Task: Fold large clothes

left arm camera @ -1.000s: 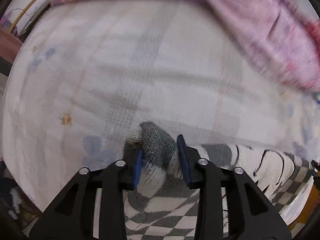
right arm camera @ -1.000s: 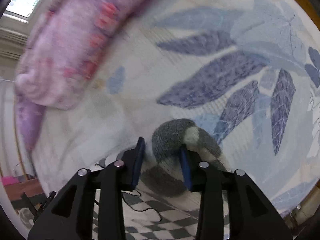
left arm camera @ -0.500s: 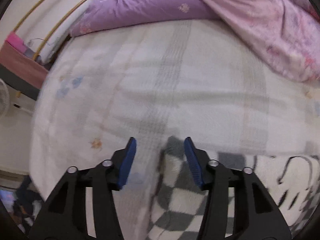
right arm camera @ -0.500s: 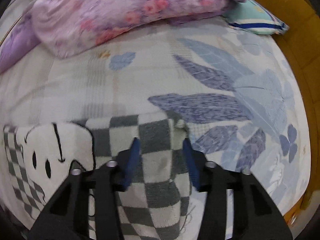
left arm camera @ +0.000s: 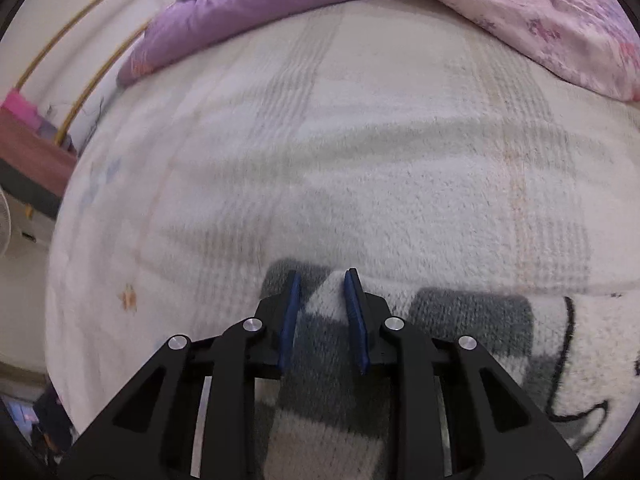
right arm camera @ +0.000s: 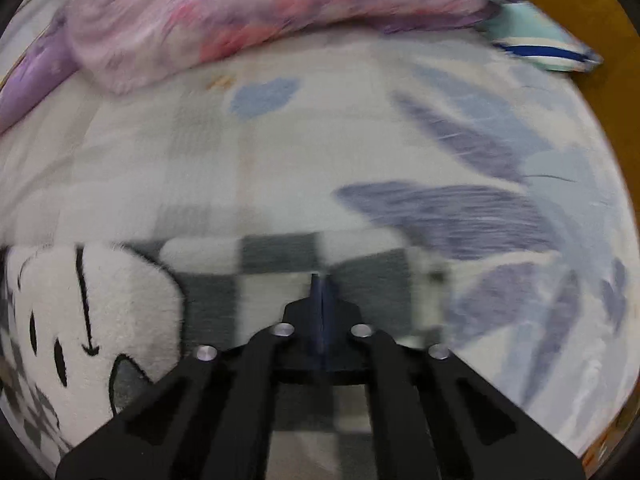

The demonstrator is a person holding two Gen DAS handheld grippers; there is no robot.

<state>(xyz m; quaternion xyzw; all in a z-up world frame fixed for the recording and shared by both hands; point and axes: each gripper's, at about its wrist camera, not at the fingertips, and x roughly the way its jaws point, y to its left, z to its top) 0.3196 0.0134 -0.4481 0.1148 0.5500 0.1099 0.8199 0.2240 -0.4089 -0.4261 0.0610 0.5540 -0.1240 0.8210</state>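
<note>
**A:** Any brand, label or writing to read?

**B:** None legible. The checkered garment [right arm camera: 280, 264] carries only a cartoon face [right arm camera: 80, 320] in black lines on white plush, no letters. The bedsheet [left arm camera: 360, 160] has faint plaid stripes and small star marks; in the right wrist view it shows blue leaf prints [right arm camera: 460, 216].

**A:** Where does the garment lie?

**B:** Flat on the bed, near its front edge, its grey and white squares [left arm camera: 328, 360] under both tools. A purple quilt [left arm camera: 260, 4] and a pink floral one [right arm camera: 248, 12] are bunched at the far side, with a striped pillow [right arm camera: 540, 48] in the far right corner.

**A:** And the tools?

**B:** Both point steeply down at the cloth. The left gripper [left arm camera: 321, 280] has just been closing; its blue pads [left arm camera: 290, 320] stand a little apart over the garment's edge, and no fold is visibly pinched between them. The right gripper [right arm camera: 320, 280] has just closed: its pads meet with no gap, and no cloth shows between them.
</note>
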